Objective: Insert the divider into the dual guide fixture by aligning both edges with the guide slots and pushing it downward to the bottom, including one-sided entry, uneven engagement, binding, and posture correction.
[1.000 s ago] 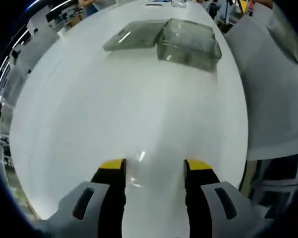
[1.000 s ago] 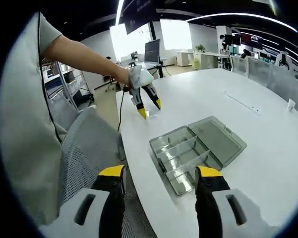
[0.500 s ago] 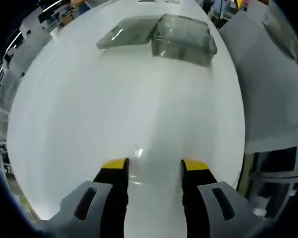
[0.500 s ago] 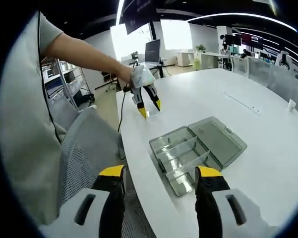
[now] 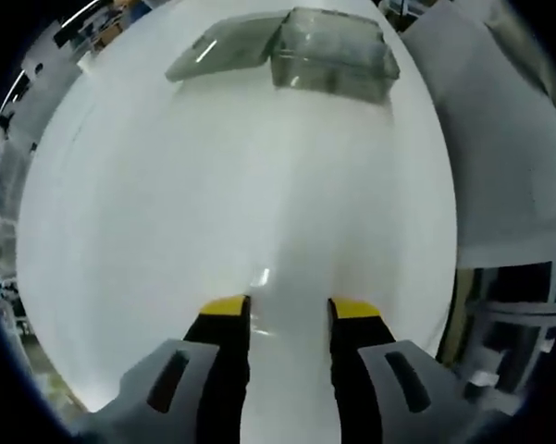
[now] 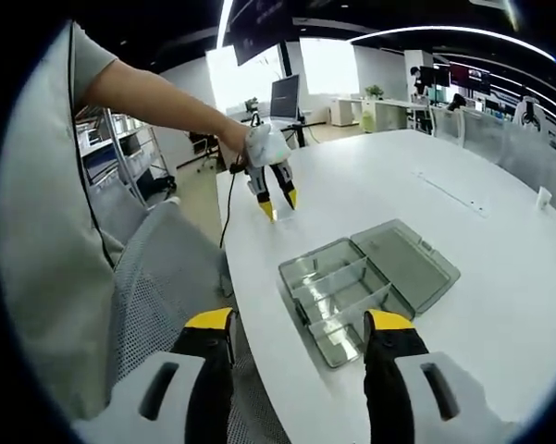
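While a clear divider is seen only as a faint glinting sliver on the white table, just ahead of and between the yellow tips of the left gripper, contact between them cannot be told; the left gripper's fingers are set fairly close but with a plain gap between them. Well beyond, at the far side of the left gripper view, the smoky transparent fixture box is seen with its lid laid open flat beside it. From the right gripper view, the same box is shown divided into long compartments, its lid hinged open away from the table edge, with the right gripper held above the near edge of the table, jaws spread wide and holding nothing. Farther along that edge the left gripper is pictured tips-down at the tabletop, held by a hand on an outstretched bare arm. A grey mesh chair is placed beside the table, and office desks with monitors are seen behind
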